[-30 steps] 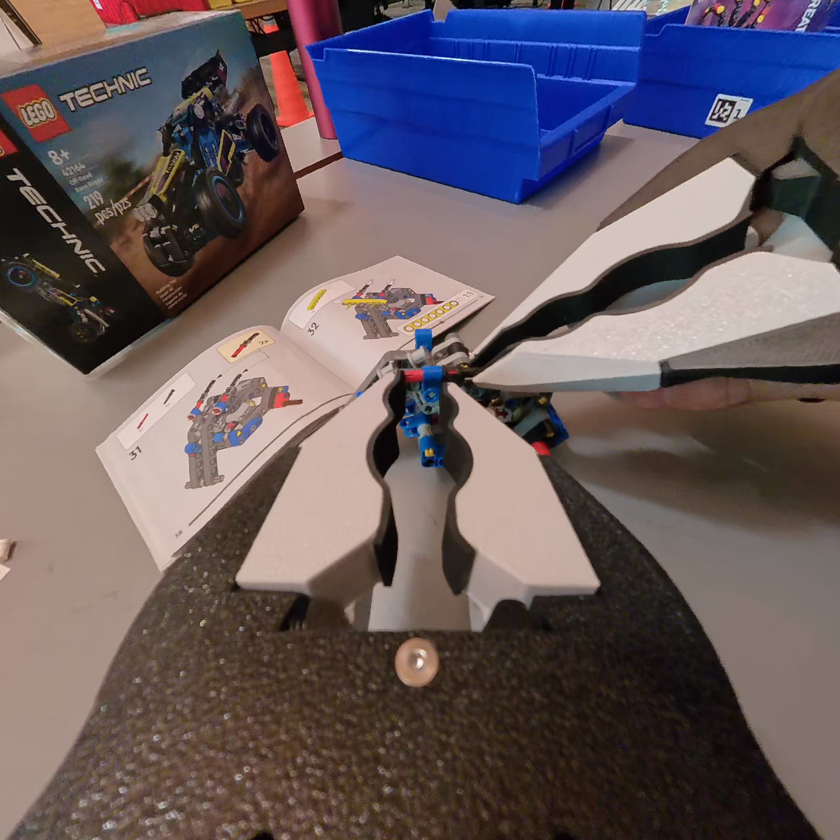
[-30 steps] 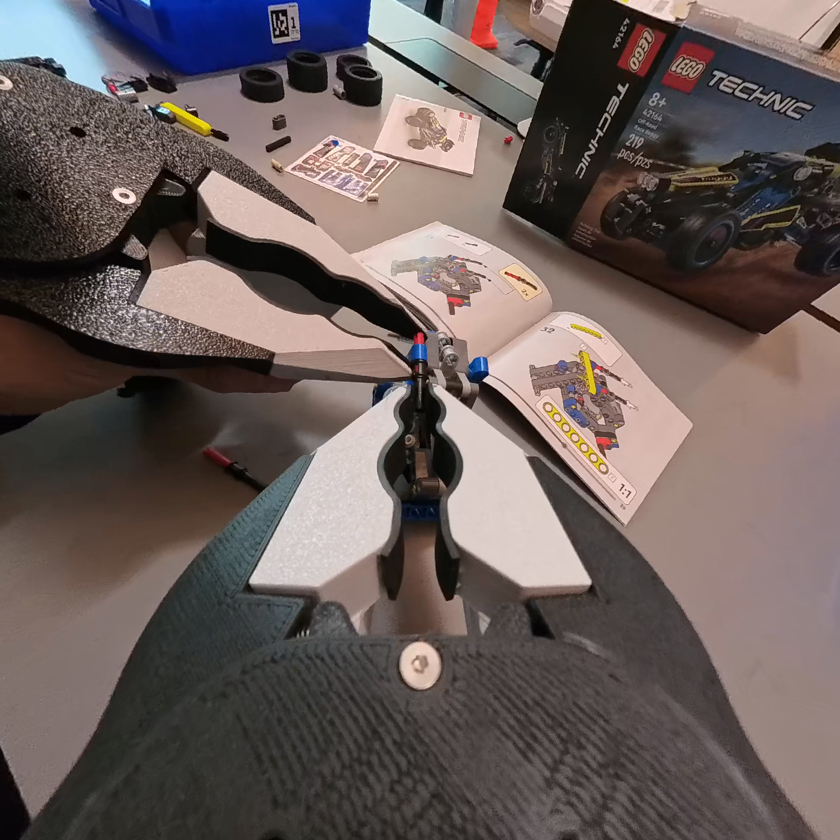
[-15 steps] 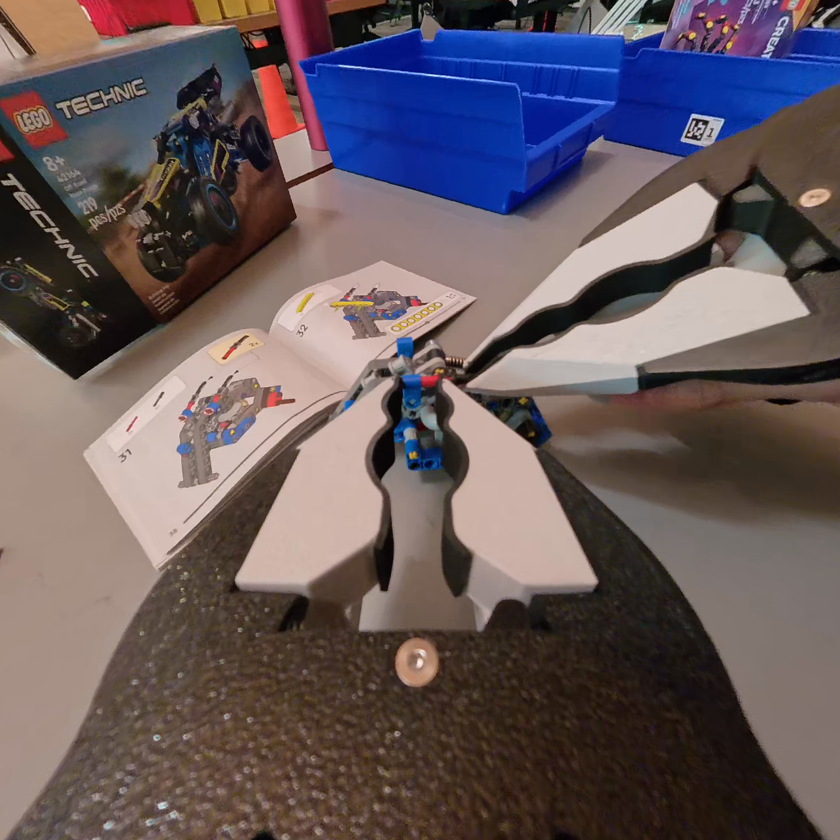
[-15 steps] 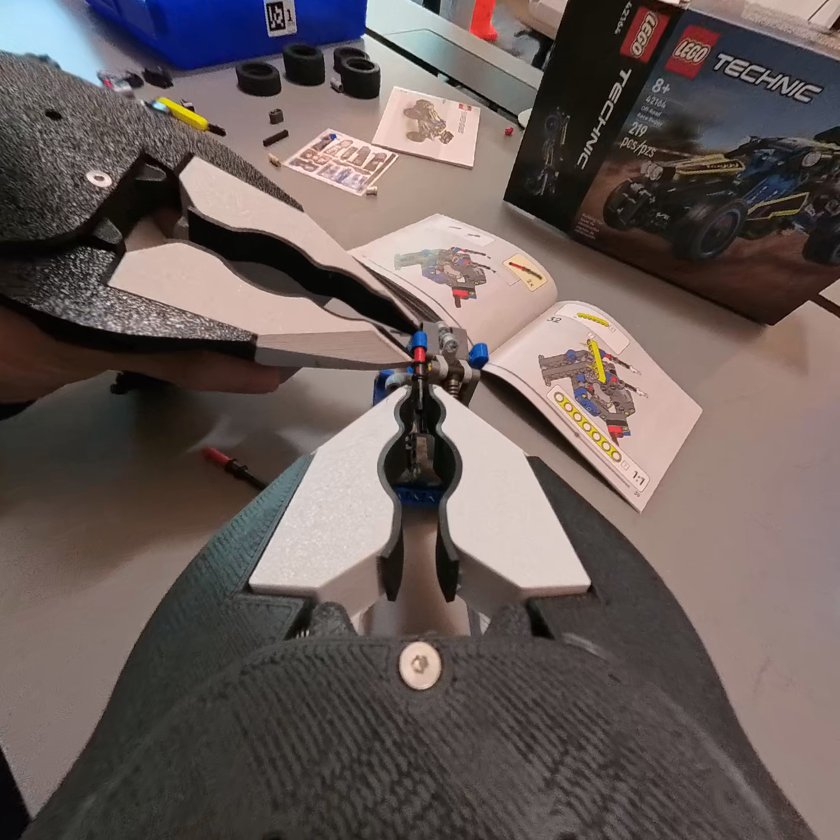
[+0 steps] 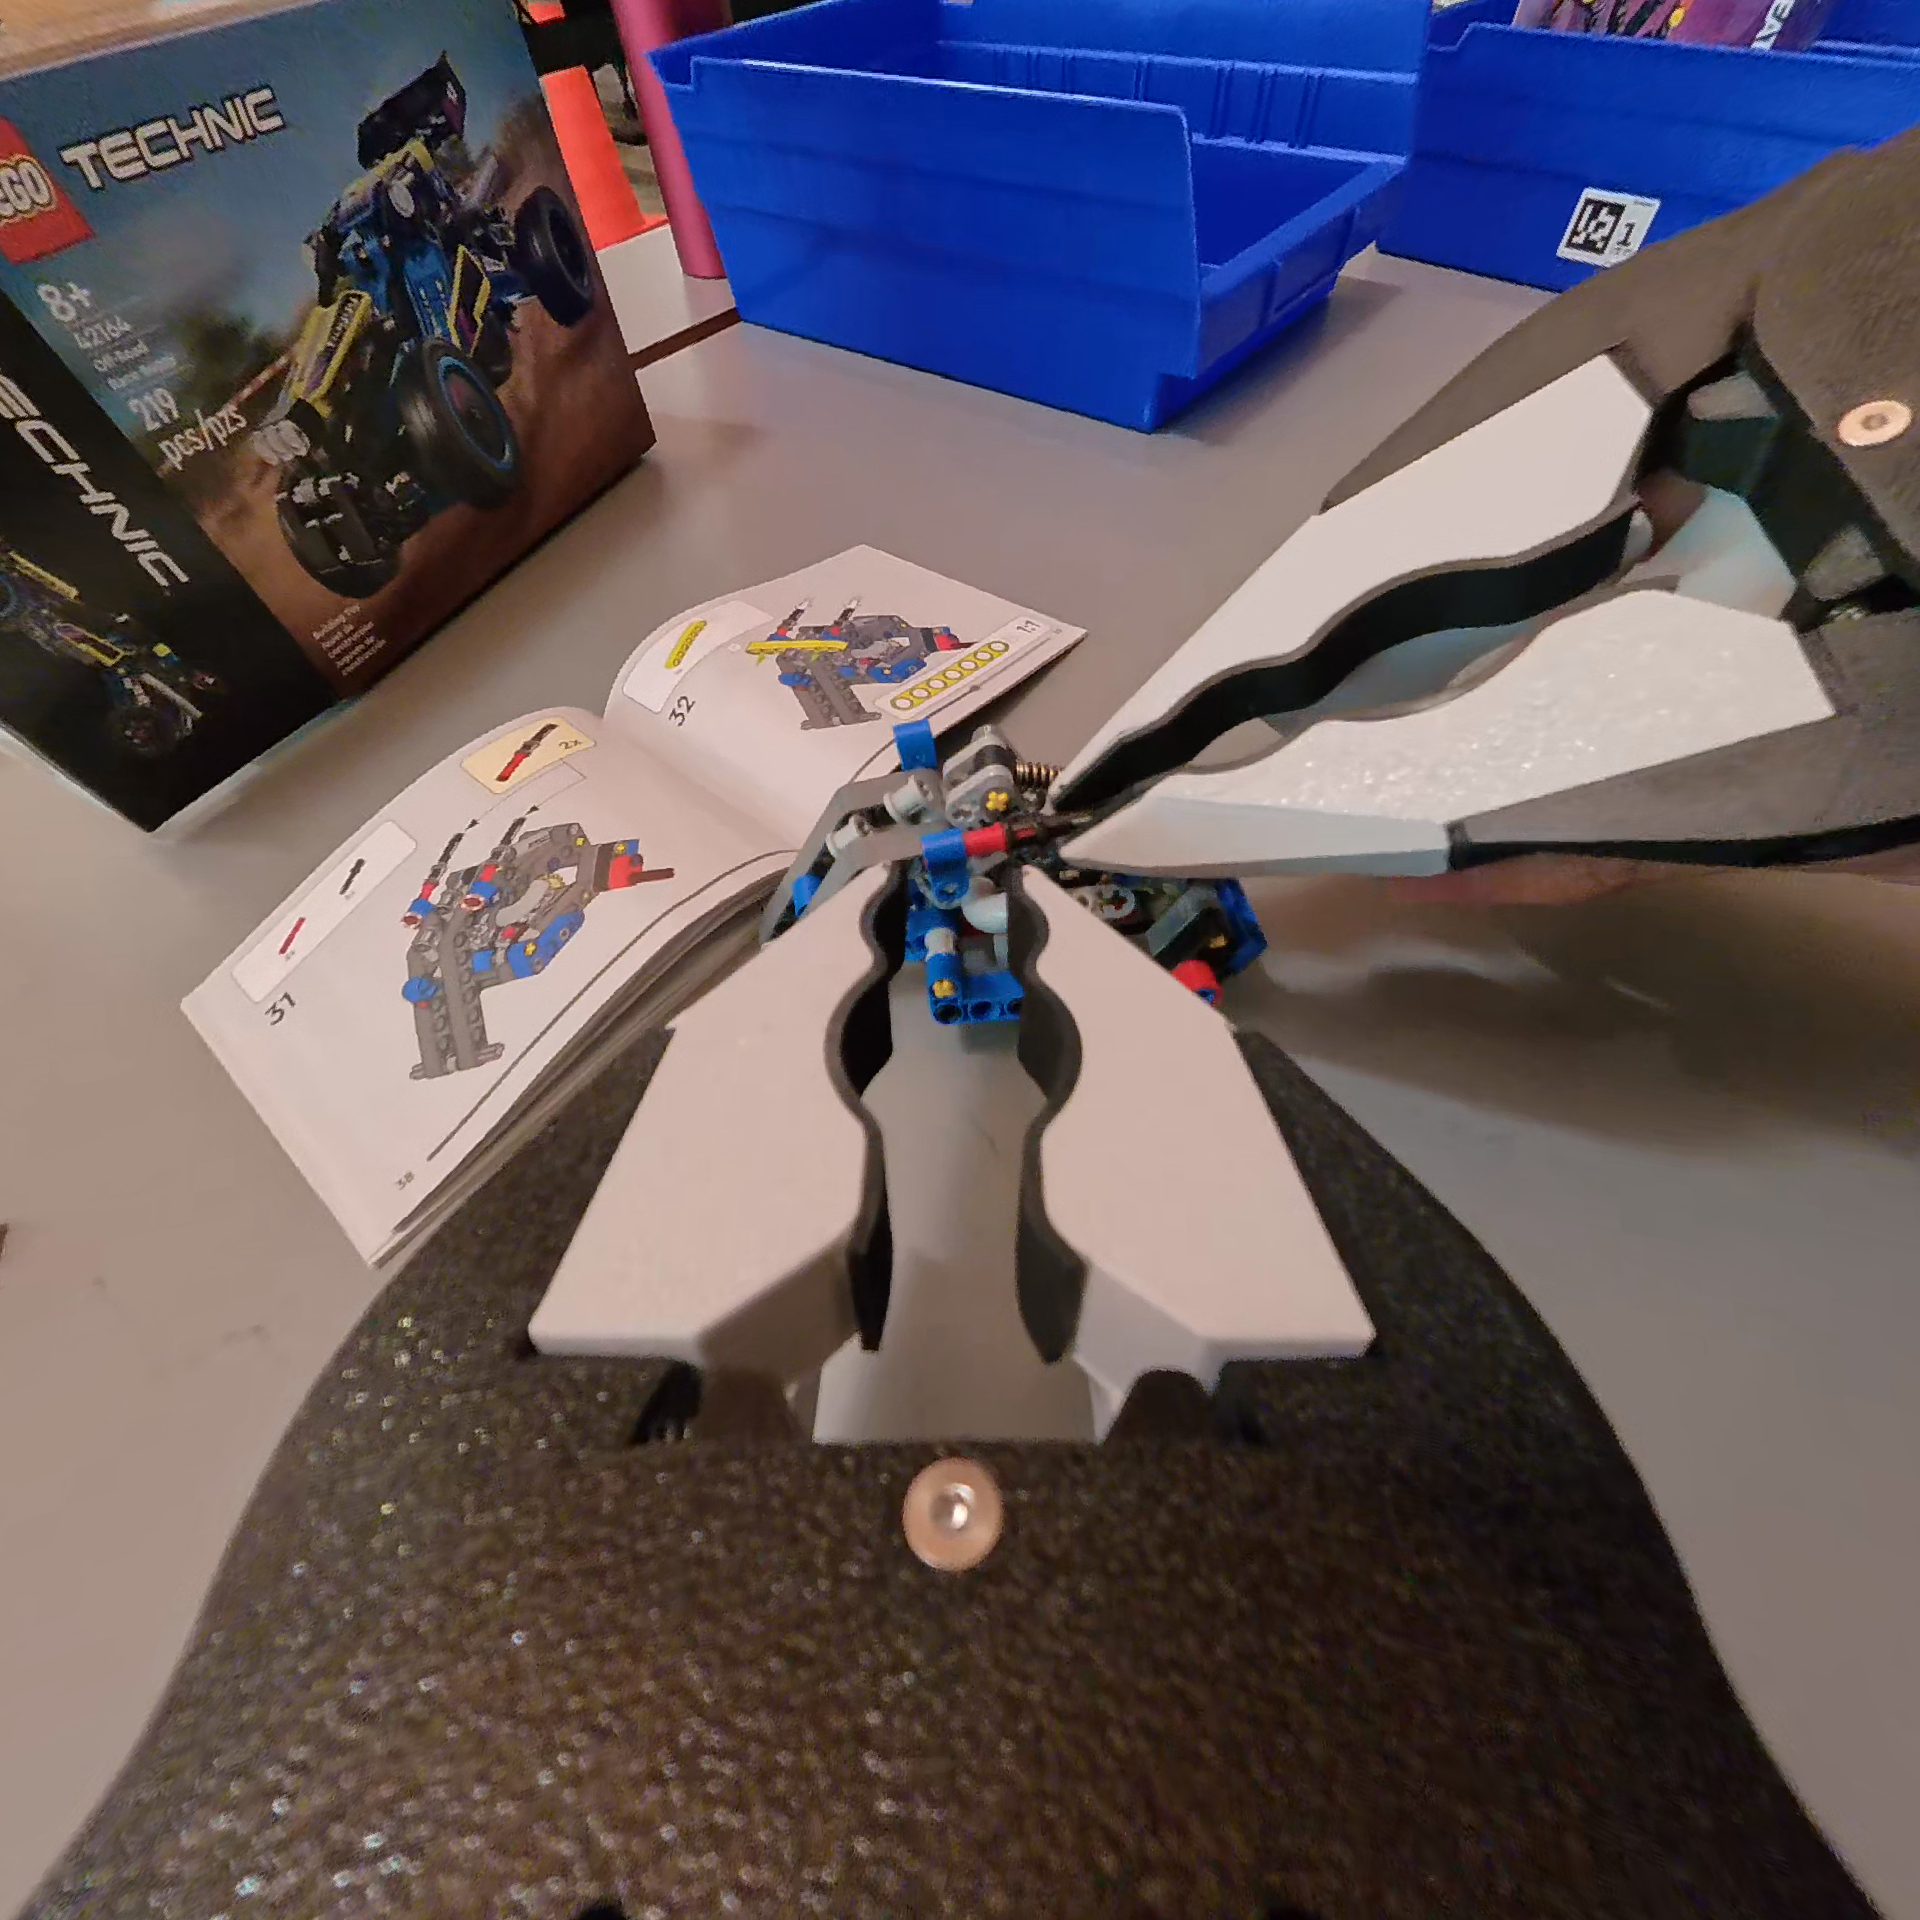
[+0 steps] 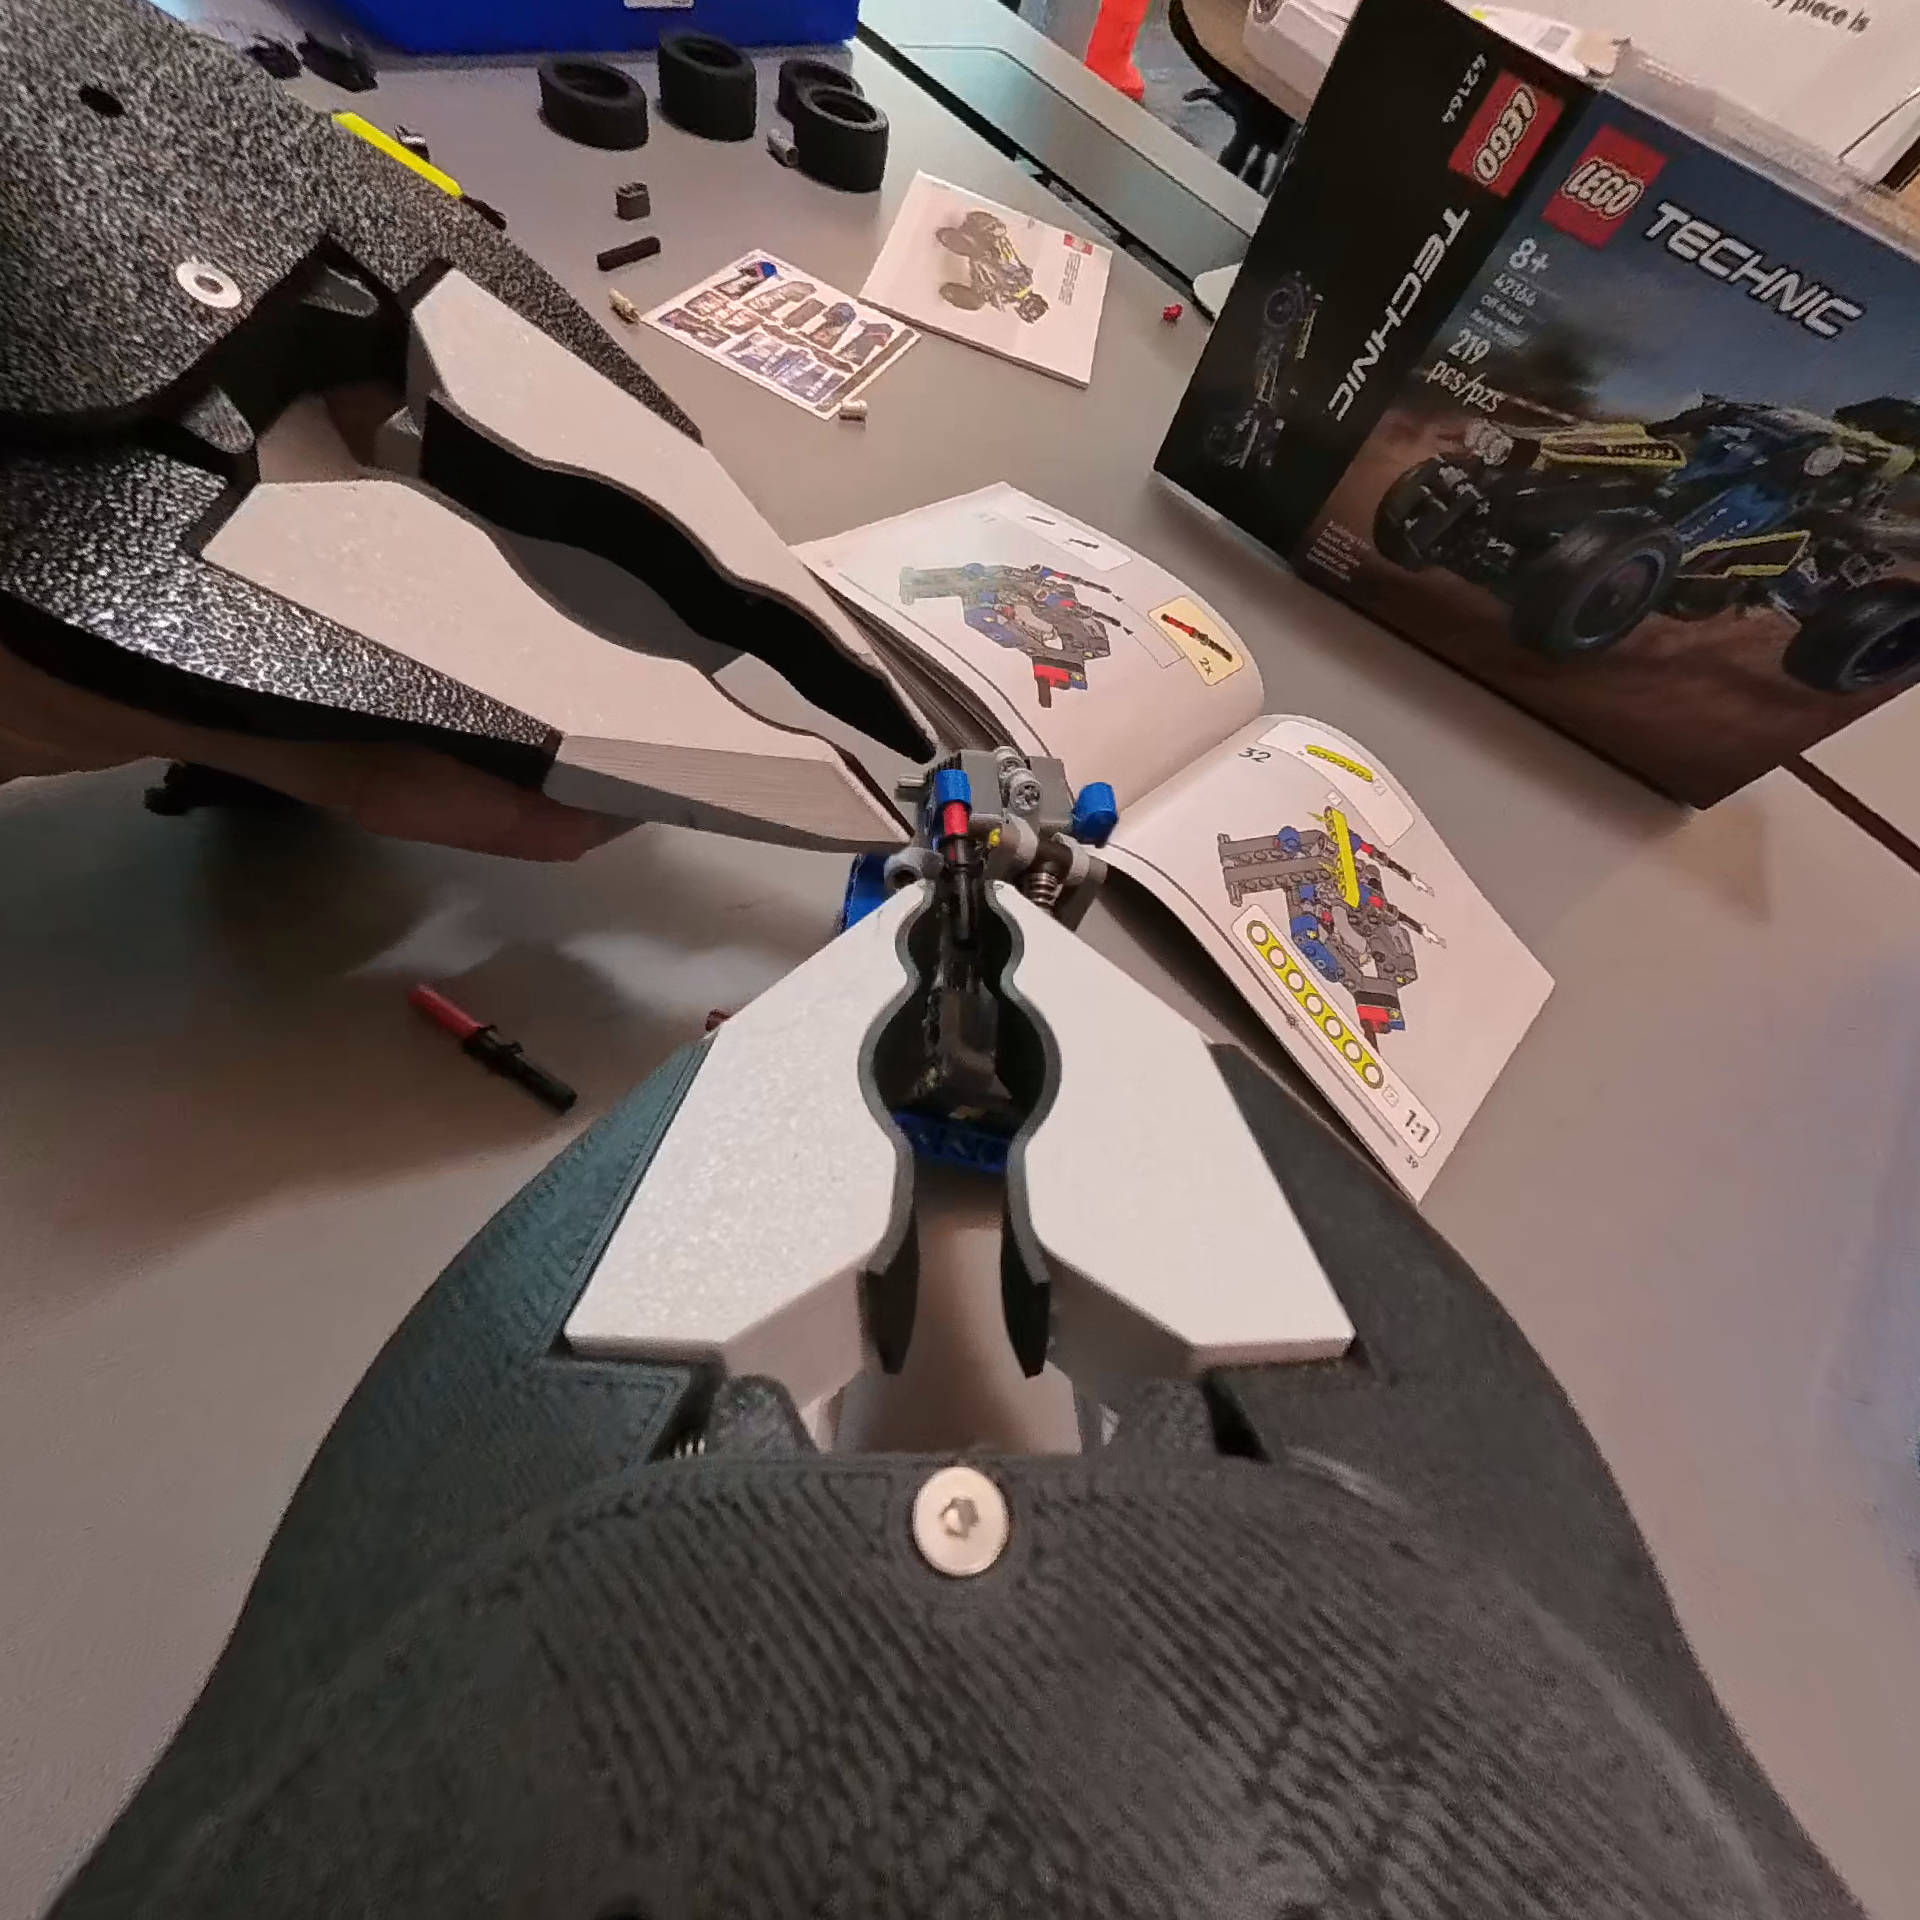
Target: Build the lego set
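1. While the toy model of grey, blue and red brick parts sits low over the grey worktop, just beside the open instruction booklet, both tongs meet at it.
2. Left tongs: closed around the model's blue middle section, with the fingers flanking it on both sides; the pads appear to press on it.
3. Right tongs: pinched nearly together on a thin red-and-black pin whose red end sits in a blue part at the model's top.
4. Handling, as a judgement: the model looks light and stiff, yet it is made of push-fit parts that could pop apart under a hard squeeze or a twist. Its small spring and protruding pegs look like poor places to grip; the solid blue and grey beams are safer.
5. The pin is slim and smooth, likely to slip or swivel; a hold on its black shaft seems best.
6. Nearby: a second red-and-black pin lies loose on the worktop, the printed toy box stands behind the booklet, black tyres lie farther off, and blue bins stand at the far edge.
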